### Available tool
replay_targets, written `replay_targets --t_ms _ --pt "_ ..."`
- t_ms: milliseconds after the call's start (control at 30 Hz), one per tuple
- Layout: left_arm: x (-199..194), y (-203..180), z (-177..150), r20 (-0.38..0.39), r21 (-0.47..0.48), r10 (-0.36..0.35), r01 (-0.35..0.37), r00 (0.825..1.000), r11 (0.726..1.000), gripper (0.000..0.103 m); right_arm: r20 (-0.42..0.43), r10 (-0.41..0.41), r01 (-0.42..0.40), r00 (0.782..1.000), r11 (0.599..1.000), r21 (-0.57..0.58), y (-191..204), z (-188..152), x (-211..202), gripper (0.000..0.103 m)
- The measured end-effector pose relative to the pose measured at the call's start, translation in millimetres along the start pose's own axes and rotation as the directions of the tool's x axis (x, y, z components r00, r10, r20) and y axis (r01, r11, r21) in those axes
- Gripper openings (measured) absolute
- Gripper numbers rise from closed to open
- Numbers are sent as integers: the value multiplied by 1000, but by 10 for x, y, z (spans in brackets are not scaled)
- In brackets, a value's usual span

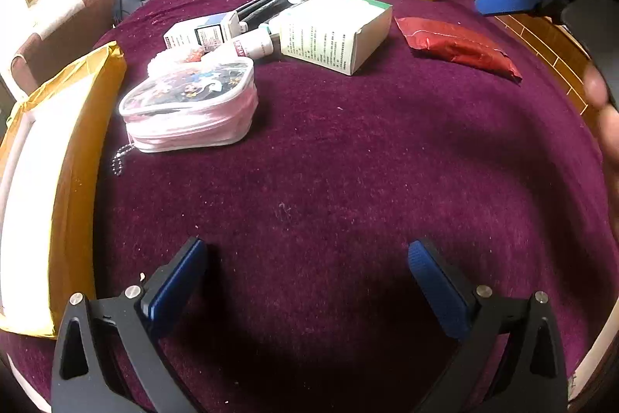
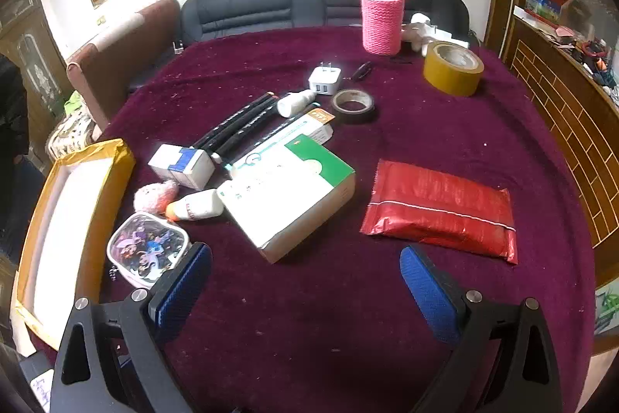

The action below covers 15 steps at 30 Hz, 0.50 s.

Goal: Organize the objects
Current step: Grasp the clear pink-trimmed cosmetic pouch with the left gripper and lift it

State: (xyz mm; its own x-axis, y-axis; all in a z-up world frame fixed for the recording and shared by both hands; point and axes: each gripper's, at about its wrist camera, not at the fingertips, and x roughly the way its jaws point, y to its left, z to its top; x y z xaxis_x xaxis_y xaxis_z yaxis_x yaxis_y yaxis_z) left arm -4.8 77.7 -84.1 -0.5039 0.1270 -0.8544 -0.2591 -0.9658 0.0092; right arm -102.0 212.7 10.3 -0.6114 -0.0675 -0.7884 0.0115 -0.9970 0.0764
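Note:
Loose objects lie on a purple cloth table (image 2: 348,316): a green-and-white box (image 2: 290,196) (image 1: 336,33), a red packet (image 2: 441,211) (image 1: 460,45), a pink cartoon pouch (image 1: 189,111) (image 2: 149,248), black markers (image 2: 240,122), small white boxes (image 2: 182,163), white bottles (image 2: 197,206) and a white charger (image 2: 325,78). A yellow-edged open box (image 1: 69,180) (image 2: 73,227) sits at the left. My left gripper (image 1: 307,258) is open and empty above bare cloth. My right gripper (image 2: 305,266) is open and empty, in front of the green-and-white box.
A pink knitted flask (image 2: 381,18), a yellow tape roll (image 2: 452,68) and a black tape roll (image 2: 354,105) stand toward the back. A dark sofa (image 2: 309,6) is behind the table, a wooden cabinet (image 2: 561,126) at the right.

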Motion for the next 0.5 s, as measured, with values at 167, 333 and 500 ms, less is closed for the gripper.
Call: replay_targets --t_ms 167,333,500 --pt "-152 266 166 17 -64 -135 136 991 989 103 -13 -55 56 998 995 80 -374 22 71 100" --pt "-270 761 617 85 -106 -63 72 994 992 103 -48 -49 57 998 984 170 -700 -30 173 100" --pt "13 1250 1046 39 -242 -39 48 998 969 103 -41 -35 43 999 977 209 -813 -107 188 100"
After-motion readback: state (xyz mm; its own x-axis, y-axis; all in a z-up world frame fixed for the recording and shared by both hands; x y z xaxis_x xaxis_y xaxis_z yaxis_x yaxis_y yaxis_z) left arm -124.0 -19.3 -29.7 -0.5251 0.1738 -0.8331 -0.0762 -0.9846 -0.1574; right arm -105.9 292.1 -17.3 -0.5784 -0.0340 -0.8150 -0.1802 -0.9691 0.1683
